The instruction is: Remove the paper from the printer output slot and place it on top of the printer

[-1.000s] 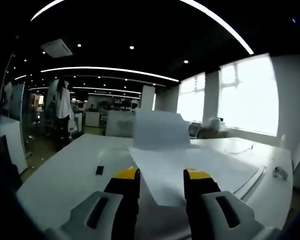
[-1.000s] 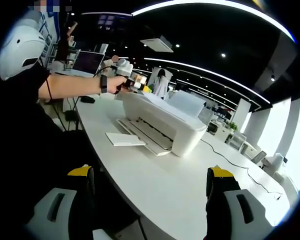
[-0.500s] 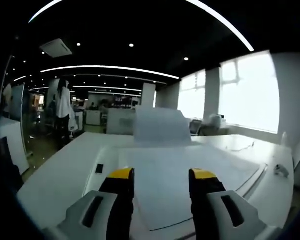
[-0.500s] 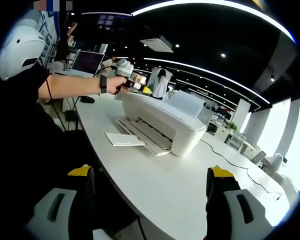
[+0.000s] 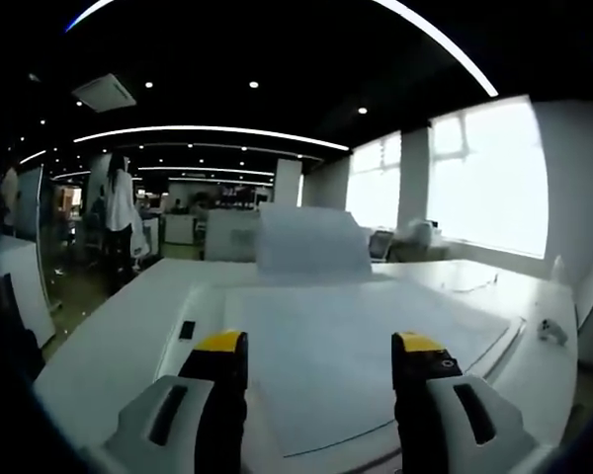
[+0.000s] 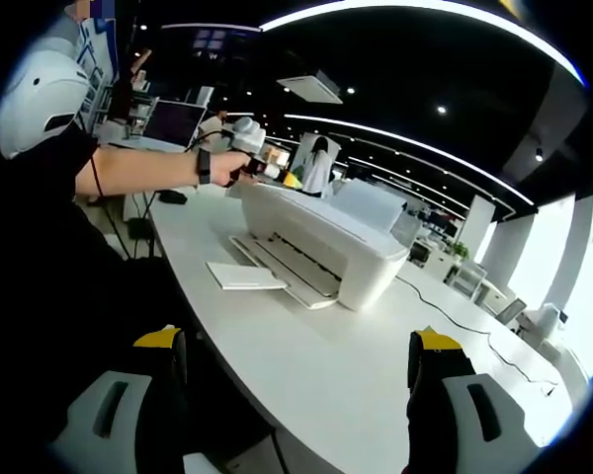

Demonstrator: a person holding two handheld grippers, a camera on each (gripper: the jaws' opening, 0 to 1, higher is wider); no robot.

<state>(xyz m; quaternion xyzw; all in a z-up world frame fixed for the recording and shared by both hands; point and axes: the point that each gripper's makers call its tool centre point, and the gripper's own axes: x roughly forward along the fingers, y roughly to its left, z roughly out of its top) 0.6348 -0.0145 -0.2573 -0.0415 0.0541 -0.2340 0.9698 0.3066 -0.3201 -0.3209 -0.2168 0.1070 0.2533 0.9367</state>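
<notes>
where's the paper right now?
In the left gripper view the paper lies flat on the printer top, between and ahead of the open left gripper, below the upright rear tray.

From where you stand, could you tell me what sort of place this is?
Most likely an open-plan office: a white printer on a long white desk, a laptop behind, and large windows.

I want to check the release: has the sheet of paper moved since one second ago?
Yes. The paper, earlier raised and skewed, now lies flat and square on the printer top, aligned with its upright rear tray. The left tongs are open.
</notes>
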